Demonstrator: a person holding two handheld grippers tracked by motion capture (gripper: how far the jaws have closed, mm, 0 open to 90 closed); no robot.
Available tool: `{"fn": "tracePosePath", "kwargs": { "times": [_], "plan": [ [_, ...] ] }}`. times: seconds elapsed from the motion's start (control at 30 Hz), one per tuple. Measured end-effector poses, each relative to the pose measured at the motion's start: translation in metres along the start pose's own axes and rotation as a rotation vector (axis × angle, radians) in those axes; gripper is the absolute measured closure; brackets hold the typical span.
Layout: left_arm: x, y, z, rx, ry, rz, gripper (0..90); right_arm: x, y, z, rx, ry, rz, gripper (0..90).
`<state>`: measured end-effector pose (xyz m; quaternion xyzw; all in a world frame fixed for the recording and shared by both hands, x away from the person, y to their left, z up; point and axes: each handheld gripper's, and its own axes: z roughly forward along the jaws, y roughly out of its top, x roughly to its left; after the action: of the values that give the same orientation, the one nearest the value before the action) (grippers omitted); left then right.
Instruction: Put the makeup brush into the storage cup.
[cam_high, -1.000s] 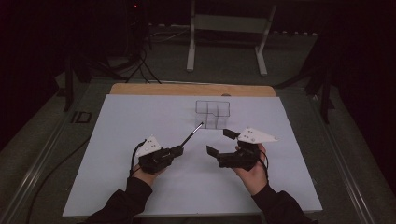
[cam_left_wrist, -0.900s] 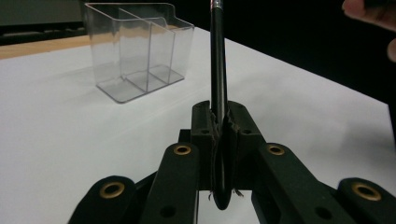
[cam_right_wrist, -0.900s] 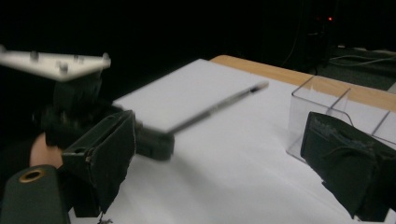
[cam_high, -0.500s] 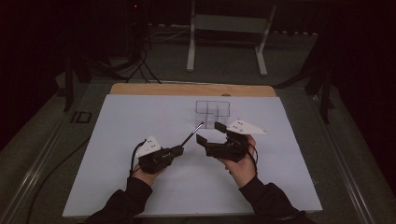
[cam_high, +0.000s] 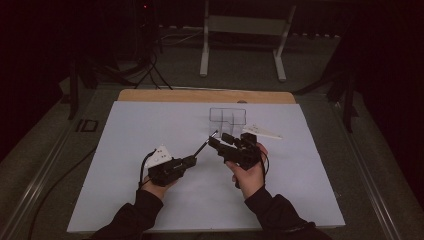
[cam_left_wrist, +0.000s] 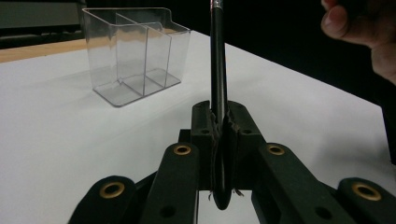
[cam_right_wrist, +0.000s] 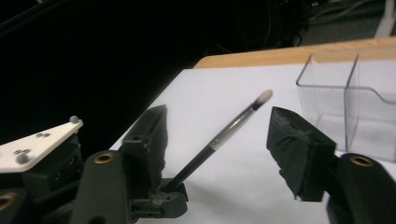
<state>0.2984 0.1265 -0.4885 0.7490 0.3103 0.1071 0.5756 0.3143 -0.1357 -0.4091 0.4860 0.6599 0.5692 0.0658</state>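
A thin black brush (cam_high: 206, 143) with a pale tip points up and away from my left gripper (cam_high: 191, 161), which is shut on its handle. In the left gripper view the brush (cam_left_wrist: 217, 56) rises straight out of the closed left gripper (cam_left_wrist: 219, 116). My right gripper (cam_high: 219, 140) is open at the brush's far end. In the right gripper view the brush (cam_right_wrist: 229, 128) slants between the spread jaws of the right gripper (cam_right_wrist: 219, 121), touching neither. A clear plastic organizer (cam_high: 227, 116) with compartments stands just beyond, also seen as the organizer (cam_left_wrist: 135, 51) and organizer (cam_right_wrist: 355, 93).
A white sheet (cam_high: 150, 125) covers the table, with a wooden strip (cam_high: 200, 95) along its far edge. A metal stand (cam_high: 240, 45) and cables (cam_high: 145, 70) sit on the floor behind. A cable (cam_high: 60, 195) runs past the table's left side.
My right gripper has moved left and forward from the open sheet until its open jaws flank the brush tip. The left gripper has held still with the brush.
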Motion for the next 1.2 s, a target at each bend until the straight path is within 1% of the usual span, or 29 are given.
{"fn": "tracePosePath", "kwargs": {
  "times": [0.1, 0.17, 0.23, 0.33, 0.43, 0.57, 0.63, 0.67, 0.8, 0.83, 0.9, 0.97, 1.0, 1.03, 1.1, 1.13, 1.2],
  "plan": [
    [0.0, 0.0, 0.0, 0.0, -0.003, 0.0, 84.5, -0.004, -0.001, 0.003, 0.007, 0.0, 0.058, 43.0],
    [0.0, 0.0, 0.0, 0.003, -0.009, 0.002, 84.5, -0.007, -0.003, 0.005, 0.014, 0.014, 0.101, 44.1],
    [-0.001, 0.0, 0.0, 0.002, -0.011, 0.003, 84.5, -0.009, -0.004, 0.008, 0.028, 0.028, 0.133, 45.1],
    [-0.001, 0.0, 0.001, 0.003, -0.013, 0.003, 84.5, -0.01, -0.005, 0.011, 0.041, 0.038, 0.16, 48.8],
    [-0.002, 0.001, 0.0, 0.003, -0.014, 0.005, 84.5, -0.012, -0.006, 0.013, 0.044, 0.05, 0.202, 52.9],
    [-0.002, 0.001, 0.0, 0.002, -0.015, 0.008, 84.5, -0.015, -0.007, 0.016, 0.04, 0.051, 0.249, 56.2],
    [-0.002, 0.001, 0.0, 0.001, -0.019, 0.009, 84.5, -0.018, -0.007, 0.018, 0.046, 0.065, 0.279, 58.4],
    [-0.002, 0.001, 0.0, 0.001, -0.017, 0.01, 84.5, -0.018, -0.007, 0.019, 0.047, 0.065, 0.284, 59.3],
    [-0.002, 0.001, 0.0, -0.001, -0.023, 0.007, 84.5, -0.02, -0.008, 0.02, 0.045, 0.074, 0.316, 67.2],
    [-0.002, 0.001, 0.001, -0.002, -0.021, 0.006, 84.5, -0.021, -0.008, 0.02, 0.044, 0.076, 0.323, 67.4],
    [-0.002, 0.001, 0.001, 0.0, -0.026, 0.006, 84.5, -0.022, -0.009, 0.021, 0.05, 0.094, 0.349, 67.5],
    [-0.003, 0.001, 0.001, 0.003, -0.031, 0.008, 84.4, -0.023, -0.01, 0.022, 0.055, 0.096, 0.359, 69.6],
    [-0.003, 0.001, 0.001, 0.002, -0.032, 0.01, 84.4, -0.023, -0.01, 0.022, 0.05, 0.099, 0.364, 71.1],
    [-0.003, 0.001, 0.001, 0.003, -0.034, 0.008, 84.4, -0.024, -0.01, 0.021, 0.043, 0.103, 0.371, 75.2],
    [-0.003, 0.001, 0.002, 0.007, -0.035, 0.011, 84.4, -0.026, -0.01, 0.021, 0.044, 0.111, 0.388, 78.6],
    [-0.003, 0.001, 0.002, 0.01, -0.035, 0.012, 84.4, -0.027, -0.01, 0.022, 0.051, 0.118, 0.4, 80.5],
    [-0.003, 0.001, 0.003, 0.017, -0.037, 0.011, 84.4, -0.031, -0.011, 0.022, 0.056, 0.149, 0.437, 82.3]
  ]
}}
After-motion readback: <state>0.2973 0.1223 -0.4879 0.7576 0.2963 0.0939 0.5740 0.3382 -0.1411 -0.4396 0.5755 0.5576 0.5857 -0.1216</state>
